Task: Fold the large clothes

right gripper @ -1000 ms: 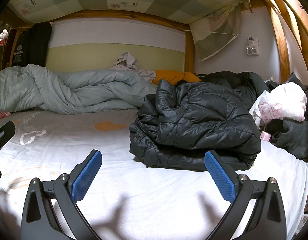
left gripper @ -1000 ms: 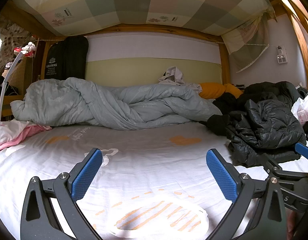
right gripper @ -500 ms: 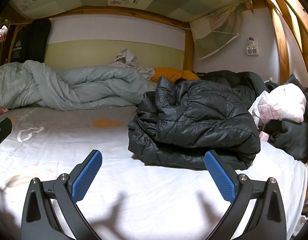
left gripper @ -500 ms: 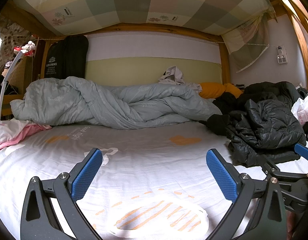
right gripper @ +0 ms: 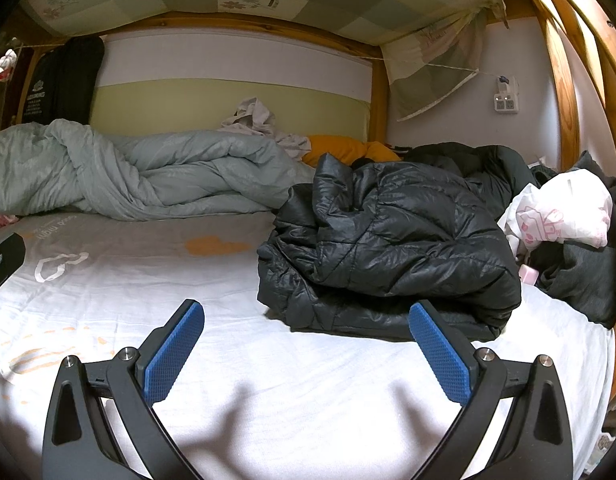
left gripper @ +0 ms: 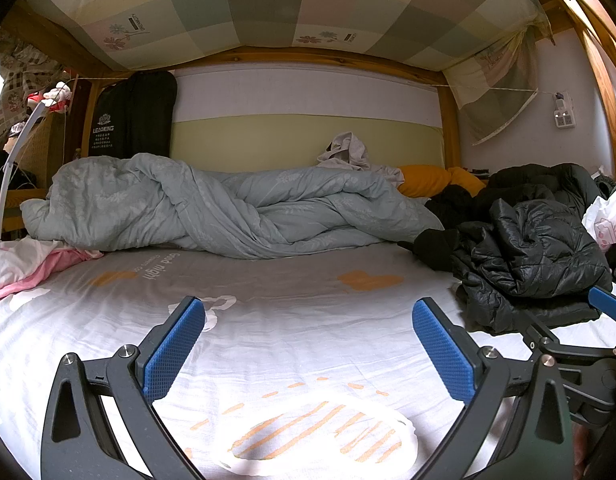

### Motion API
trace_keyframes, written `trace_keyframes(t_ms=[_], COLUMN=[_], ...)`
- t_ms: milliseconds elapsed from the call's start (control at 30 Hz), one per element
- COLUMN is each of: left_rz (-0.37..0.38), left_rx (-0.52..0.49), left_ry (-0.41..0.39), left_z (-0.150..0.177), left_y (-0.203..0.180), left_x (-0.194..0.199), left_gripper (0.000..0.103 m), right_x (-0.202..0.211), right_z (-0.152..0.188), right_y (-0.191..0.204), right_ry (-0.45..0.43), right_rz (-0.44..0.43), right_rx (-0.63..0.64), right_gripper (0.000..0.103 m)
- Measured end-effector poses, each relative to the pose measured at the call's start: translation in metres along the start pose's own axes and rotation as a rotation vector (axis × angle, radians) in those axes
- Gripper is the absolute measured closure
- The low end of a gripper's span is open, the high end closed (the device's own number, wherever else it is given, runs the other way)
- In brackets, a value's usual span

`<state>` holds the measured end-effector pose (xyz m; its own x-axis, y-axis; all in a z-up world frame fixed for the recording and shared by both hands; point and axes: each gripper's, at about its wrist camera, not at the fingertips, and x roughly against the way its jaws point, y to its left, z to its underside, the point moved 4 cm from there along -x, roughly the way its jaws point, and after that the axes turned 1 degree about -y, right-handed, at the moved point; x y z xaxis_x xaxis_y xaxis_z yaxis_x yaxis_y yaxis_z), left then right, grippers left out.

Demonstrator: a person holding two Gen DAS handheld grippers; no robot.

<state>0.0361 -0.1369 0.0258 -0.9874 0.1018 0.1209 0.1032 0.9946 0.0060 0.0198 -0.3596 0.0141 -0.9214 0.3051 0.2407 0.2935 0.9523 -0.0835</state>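
A crumpled black puffer jacket (right gripper: 387, 248) lies in a heap on the white bed sheet (right gripper: 308, 380), right of centre in the right wrist view; the same jacket (left gripper: 531, 260) sits at the right in the left wrist view. My right gripper (right gripper: 308, 344) is open, a short way in front of the jacket's near edge, touching nothing. My left gripper (left gripper: 308, 344) is open over bare sheet, well left of the jacket. The right gripper's blue tip (left gripper: 605, 304) shows at the right edge of the left wrist view.
A bunched grey-green duvet (left gripper: 228, 208) runs along the back wall. More dark clothes (right gripper: 579, 272) and a white-and-pink bag (right gripper: 563, 212) lie at the right. Pink and white cloth (left gripper: 24, 264) sits at the left edge. Wooden bed posts (right gripper: 563, 92) rise on the right.
The right gripper has moved slightly forward and left, so the jacket looms a little larger. The left gripper has stayed almost still. Both remain open.
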Motion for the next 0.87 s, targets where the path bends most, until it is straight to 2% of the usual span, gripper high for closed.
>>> trace_keyframes(t_ms=[867], left_rz=[0.000], left_rx=[0.000], left_ry=[0.000], left_z=[0.0002], left_y=[0.0000], left_x=[-0.0002], left_gripper=[0.000], right_x=[-0.0014], right_z=[0.0001], right_y=[-0.0011], right_ry=[0.000], right_rz=[-0.006], right_rx=[0.005], right_gripper=[0.000])
